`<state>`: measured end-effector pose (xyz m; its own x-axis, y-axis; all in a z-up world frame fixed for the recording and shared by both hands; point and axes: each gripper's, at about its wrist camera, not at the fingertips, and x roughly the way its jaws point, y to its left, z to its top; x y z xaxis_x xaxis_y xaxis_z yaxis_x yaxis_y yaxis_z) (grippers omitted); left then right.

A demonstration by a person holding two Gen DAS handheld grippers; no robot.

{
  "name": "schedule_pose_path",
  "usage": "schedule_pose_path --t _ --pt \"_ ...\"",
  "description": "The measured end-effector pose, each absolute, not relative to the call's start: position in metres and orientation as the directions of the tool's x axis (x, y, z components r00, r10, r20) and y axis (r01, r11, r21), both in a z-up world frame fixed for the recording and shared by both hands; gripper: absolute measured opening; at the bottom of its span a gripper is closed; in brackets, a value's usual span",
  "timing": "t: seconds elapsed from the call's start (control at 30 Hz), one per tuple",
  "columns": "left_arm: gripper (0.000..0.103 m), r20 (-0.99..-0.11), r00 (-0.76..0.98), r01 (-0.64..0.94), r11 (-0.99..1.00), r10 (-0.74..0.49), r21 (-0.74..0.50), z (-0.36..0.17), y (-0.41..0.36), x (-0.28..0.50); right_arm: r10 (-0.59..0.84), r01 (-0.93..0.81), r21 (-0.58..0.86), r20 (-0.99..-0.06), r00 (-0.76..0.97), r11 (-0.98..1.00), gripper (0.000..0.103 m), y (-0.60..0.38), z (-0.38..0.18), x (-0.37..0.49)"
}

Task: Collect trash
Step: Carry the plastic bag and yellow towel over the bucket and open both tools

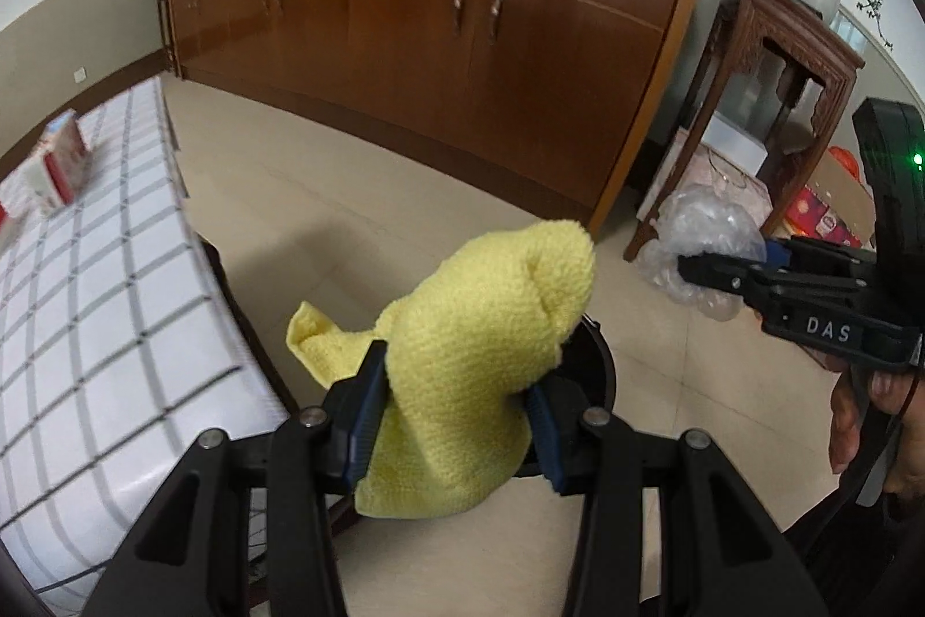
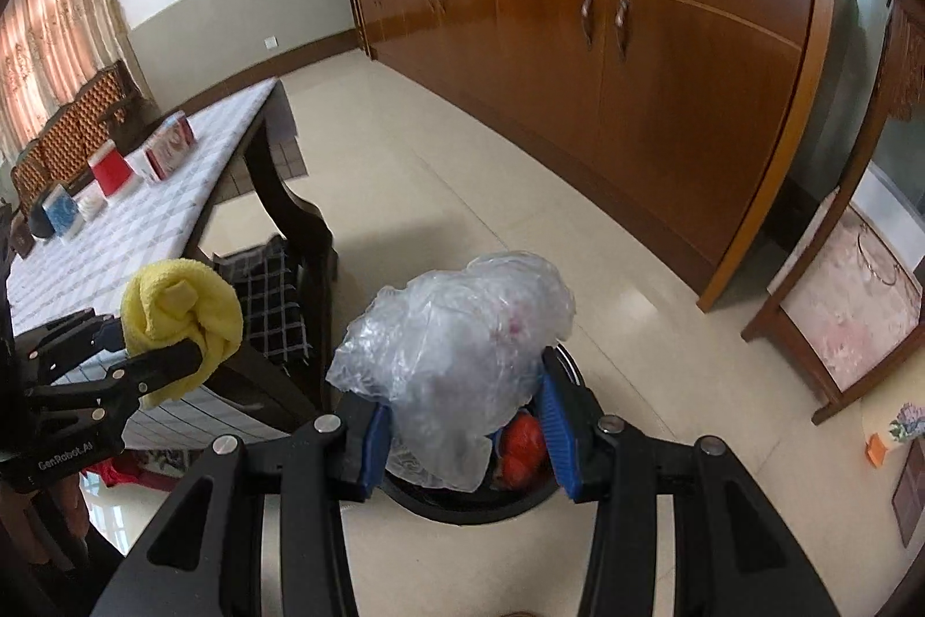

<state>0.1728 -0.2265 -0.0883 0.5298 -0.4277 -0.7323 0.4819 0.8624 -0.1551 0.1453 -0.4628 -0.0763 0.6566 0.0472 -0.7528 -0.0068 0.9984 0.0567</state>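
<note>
My left gripper point(image 1: 457, 420) is shut on a crumpled yellow cloth point(image 1: 480, 357), which bulges up between its blue pads. My right gripper point(image 2: 462, 435) is shut on a wad of clear plastic wrap point(image 2: 457, 328). Both hang over a round black bin point(image 2: 462, 498) on the floor, with something red-orange point(image 2: 523, 449) inside it. In the left wrist view the right gripper point(image 1: 694, 267) comes in from the right with the plastic point(image 1: 702, 226) at its tip. In the right wrist view the left gripper point(image 2: 156, 348) shows at the left, holding the yellow cloth point(image 2: 179, 310).
A table with a checked cloth point(image 1: 87, 299) stands at the left, small boxes point(image 2: 167, 148) on it. A dark chair point(image 2: 289, 270) sits by its corner. A long wooden sideboard point(image 1: 433, 39) runs along the back. A carved side table point(image 1: 774, 56) stands at the right.
</note>
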Motion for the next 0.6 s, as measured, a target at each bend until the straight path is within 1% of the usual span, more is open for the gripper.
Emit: schedule_pose_path --t 0.37,0.6 --pt "0.047 -0.789 0.45 0.5 0.85 -0.419 -0.167 -0.134 -0.256 0.197 0.065 -0.032 0.056 -0.802 0.594 0.998 0.047 -0.48 -0.127 0.167" --pt "0.047 -0.841 0.373 0.505 0.846 -0.393 -0.172 -0.171 -0.275 0.21 0.1 -0.063 0.079 -0.866 0.491 0.995 0.047 -0.49 -0.188 0.187"
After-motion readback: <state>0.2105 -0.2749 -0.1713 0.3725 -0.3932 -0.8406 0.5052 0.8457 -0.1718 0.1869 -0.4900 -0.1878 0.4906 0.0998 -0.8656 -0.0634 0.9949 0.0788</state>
